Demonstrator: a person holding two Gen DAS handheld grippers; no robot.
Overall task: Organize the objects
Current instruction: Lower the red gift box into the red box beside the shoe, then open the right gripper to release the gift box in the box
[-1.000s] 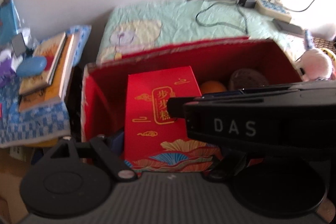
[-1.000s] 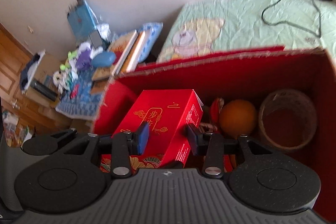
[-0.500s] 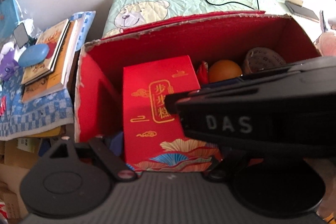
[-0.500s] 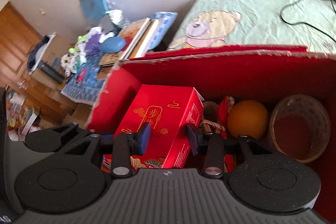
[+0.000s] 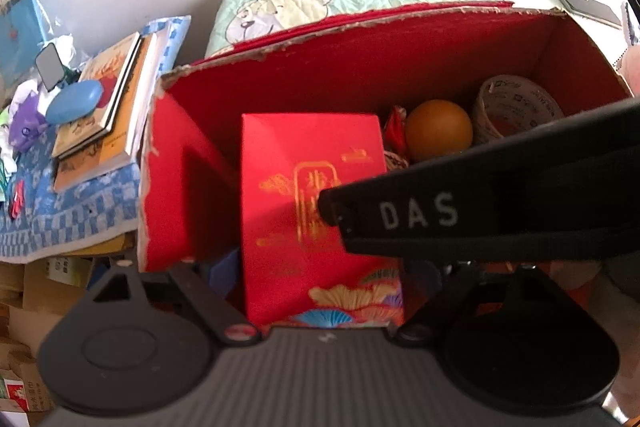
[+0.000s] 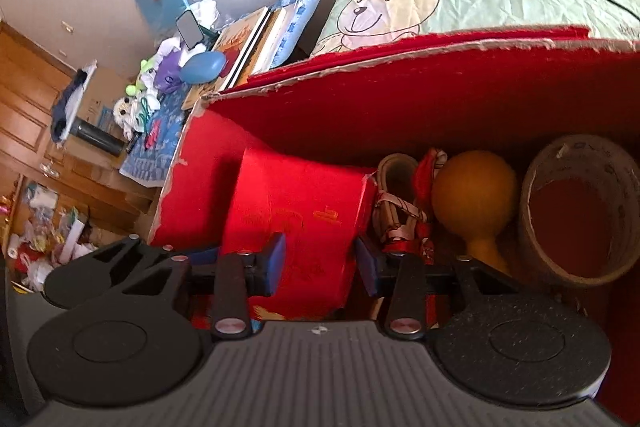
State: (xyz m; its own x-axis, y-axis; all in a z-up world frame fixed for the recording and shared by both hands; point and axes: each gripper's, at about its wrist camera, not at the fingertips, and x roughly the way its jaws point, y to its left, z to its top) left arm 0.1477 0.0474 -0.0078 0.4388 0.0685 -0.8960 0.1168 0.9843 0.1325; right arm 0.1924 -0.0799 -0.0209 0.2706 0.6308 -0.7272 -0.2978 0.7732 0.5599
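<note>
Down at the left end of the red carton (image 5: 360, 23): red gift box (image 5: 312, 163), standing on end. Straddled by left tool (image 5: 320, 271), spread wide; clamped or not, cannot tell. Right tool (image 6: 320, 261) close above, pads apart, gripping nothing.

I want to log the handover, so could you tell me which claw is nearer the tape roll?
Right. The right claw straddles the red box, two items from the tape roll; the left claw spans that box's far side.
</note>
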